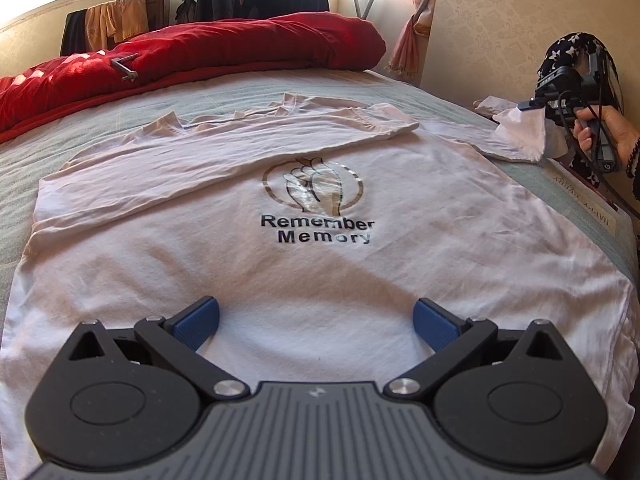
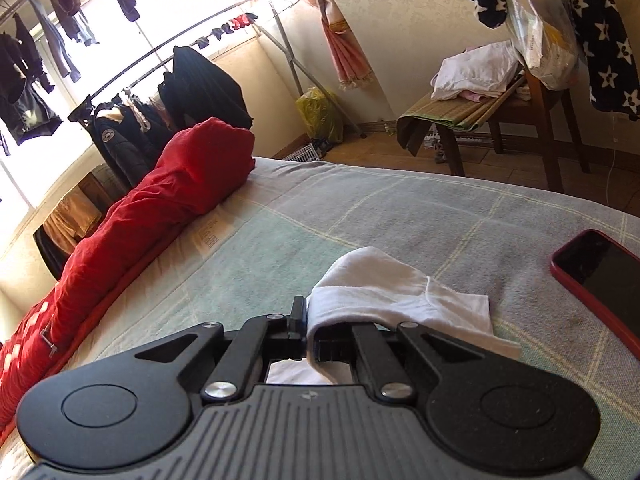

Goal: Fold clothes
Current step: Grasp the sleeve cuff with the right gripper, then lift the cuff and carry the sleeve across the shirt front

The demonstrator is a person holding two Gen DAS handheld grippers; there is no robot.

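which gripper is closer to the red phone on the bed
Right. The right gripper, shut on the t-shirt sleeve, has the phone just to its right. The left gripper hovers open over the shirt's body, farther away.

Left wrist view: the near hem of the white T-shirt (image 1: 320, 280) lies hidden beneath the body of the left gripper (image 1: 316, 322); its left edge is cut off by the frame. The far sleeve end is covered by the right gripper (image 1: 560, 100), whose jaws cannot be seen from this side. The person's hand (image 1: 604, 132) is cropped at the right edge. Printing on the label at the bed (image 1: 100, 132) edge is too blurred to read.

Right wrist view: the red phone (image 2: 600, 276) is cut off at the right edge. The sleeve (image 2: 400, 292) drapes over one finger, hiding it.
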